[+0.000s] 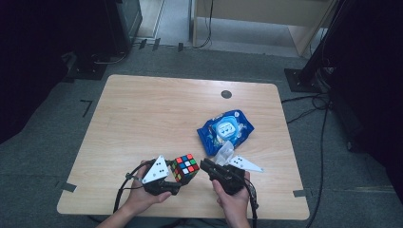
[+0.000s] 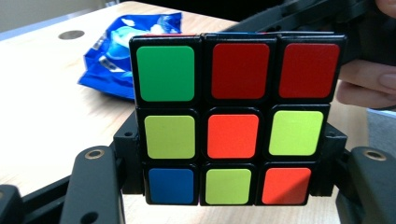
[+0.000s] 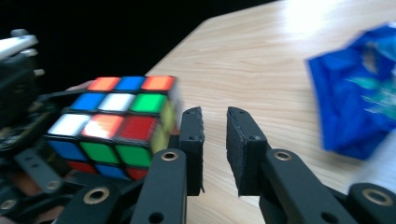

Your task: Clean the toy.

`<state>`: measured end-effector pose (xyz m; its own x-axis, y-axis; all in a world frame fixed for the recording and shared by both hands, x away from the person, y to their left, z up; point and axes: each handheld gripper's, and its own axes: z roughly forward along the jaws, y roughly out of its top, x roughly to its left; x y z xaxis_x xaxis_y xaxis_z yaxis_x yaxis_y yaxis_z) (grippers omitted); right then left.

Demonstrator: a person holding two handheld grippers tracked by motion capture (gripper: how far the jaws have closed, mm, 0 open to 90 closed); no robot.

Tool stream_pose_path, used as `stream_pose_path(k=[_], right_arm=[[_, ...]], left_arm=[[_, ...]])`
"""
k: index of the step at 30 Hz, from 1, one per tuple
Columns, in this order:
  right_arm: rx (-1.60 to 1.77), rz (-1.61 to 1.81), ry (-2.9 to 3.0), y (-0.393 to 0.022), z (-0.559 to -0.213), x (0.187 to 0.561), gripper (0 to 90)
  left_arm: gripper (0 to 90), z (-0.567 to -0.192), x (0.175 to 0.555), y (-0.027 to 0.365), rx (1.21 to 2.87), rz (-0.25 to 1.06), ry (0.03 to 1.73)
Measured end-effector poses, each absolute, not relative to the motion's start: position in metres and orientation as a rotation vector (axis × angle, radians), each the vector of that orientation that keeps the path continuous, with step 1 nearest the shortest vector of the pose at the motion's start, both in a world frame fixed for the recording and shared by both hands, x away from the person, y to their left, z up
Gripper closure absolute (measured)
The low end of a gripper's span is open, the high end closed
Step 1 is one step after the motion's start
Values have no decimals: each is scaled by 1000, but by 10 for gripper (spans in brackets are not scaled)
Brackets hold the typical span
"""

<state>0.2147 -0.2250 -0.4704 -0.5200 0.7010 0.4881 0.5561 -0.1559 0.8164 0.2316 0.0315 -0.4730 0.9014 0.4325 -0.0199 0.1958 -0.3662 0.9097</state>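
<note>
Cube held for a turn

Left gripper (image 1: 177,183) clamps the cube (image 1: 185,167) above the table (image 1: 142,114), left of the blue pack (image 1: 225,129). Right gripper (image 3: 215,140), jaws narrow and empty, must likely reopen to grasp 1 layer.

Cube (image 2: 233,123) hides most of the left claw (image 2: 231,186) in the left gripper view; pads covered, jaw arms cut off at 6 o'clock. Blue packet (image 2: 123,51) half behind the cube at 11 o'clock, print unreadable. Right gripper view: packet (image 3: 359,93) blurred, cut by the edge at 3 o'clock; cube (image 3: 114,126) smeared, its lower faces behind the jaw arm. High view: right claw (image 1: 205,165) tips too small to read; worktop (image 1: 157,109) near edge hidden by forearms at 6 o'clock.
</note>
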Motion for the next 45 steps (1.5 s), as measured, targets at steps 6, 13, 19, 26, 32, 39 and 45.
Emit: stream_pose_path(k=[6,13,19,26,32,39,45], right_arm=[[1329,1812,2006,-219,-465,211,829],[1128,1712,2030,-210,-458,202,836],[975,1586,2049,-198,-453,193,852],[822,1458,2071,-190,-449,185,832],[973,1494,1999,-217,-442,194,645],[1102,1227,2186,-271,-479,222,545],[1123,1131,2275,-275,-509,240,421]], left_arm=[[337,-473,233,33,1965,219,441],[335,-477,230,28,2009,225,424],[332,-478,230,28,2020,224,416],[327,-477,229,28,2016,225,406],[336,-471,232,34,1968,220,427],[337,-471,241,52,1897,189,469],[337,-471,245,60,1869,178,458]])
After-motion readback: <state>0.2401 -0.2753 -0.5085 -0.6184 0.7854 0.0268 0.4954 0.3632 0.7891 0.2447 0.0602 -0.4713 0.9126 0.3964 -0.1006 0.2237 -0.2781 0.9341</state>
